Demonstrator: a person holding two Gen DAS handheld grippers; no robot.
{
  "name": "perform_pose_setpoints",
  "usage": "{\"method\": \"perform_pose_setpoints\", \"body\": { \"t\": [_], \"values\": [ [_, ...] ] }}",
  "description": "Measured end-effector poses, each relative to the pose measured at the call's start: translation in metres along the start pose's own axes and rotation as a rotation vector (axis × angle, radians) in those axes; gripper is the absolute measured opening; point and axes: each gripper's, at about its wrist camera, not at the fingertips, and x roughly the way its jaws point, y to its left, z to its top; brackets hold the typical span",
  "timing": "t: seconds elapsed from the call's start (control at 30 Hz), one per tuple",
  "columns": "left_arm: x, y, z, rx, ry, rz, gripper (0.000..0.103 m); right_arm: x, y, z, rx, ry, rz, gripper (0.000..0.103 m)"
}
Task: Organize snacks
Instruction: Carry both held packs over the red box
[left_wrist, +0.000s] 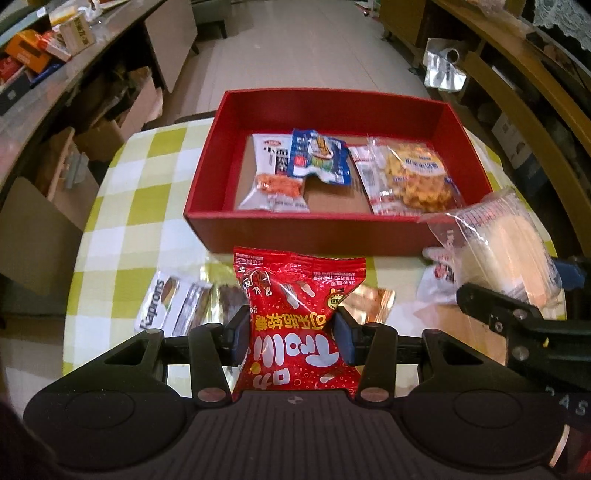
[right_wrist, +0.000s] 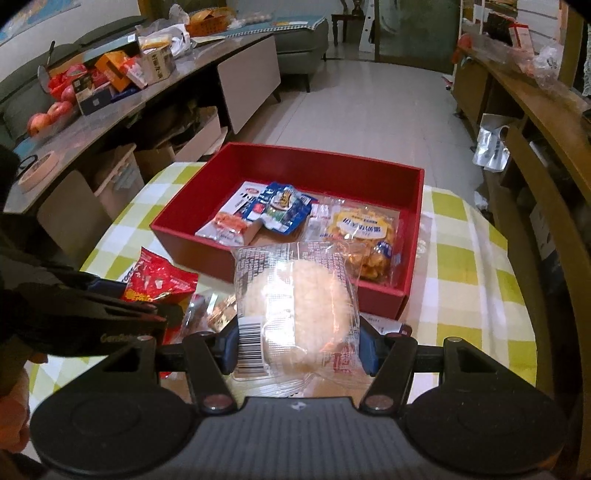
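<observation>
My left gripper (left_wrist: 293, 336) is shut on a red snack bag (left_wrist: 295, 314) and holds it above the table, in front of the red box (left_wrist: 295, 230). My right gripper (right_wrist: 297, 345) is shut on a clear pack with a pale round rice cake (right_wrist: 295, 299), near the box's front wall (right_wrist: 207, 258); the pack also shows in the left wrist view (left_wrist: 506, 254). In the box lie a white pack with orange snacks (left_wrist: 273, 177), a blue pack (left_wrist: 319, 157) and a clear pack of yellow snacks (left_wrist: 413, 177).
On the green-checked tablecloth (left_wrist: 140, 192) lie a Kaprons pack (left_wrist: 162, 306), a gold pack (left_wrist: 369, 302) and a white pack (left_wrist: 439, 284). A low cabinet with boxes and apples (right_wrist: 48, 114) stands left; wooden shelving (right_wrist: 535, 155) stands right.
</observation>
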Motion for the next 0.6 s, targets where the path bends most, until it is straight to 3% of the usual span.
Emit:
{"method": "perform_pose_setpoints", "body": {
  "t": [0.6],
  "values": [
    [0.012,-0.011,0.049,-0.027,-0.048,0.012,0.054,0.018,-0.027,0.042,0.061,-0.044,-0.023,0.066]
  ]
}}
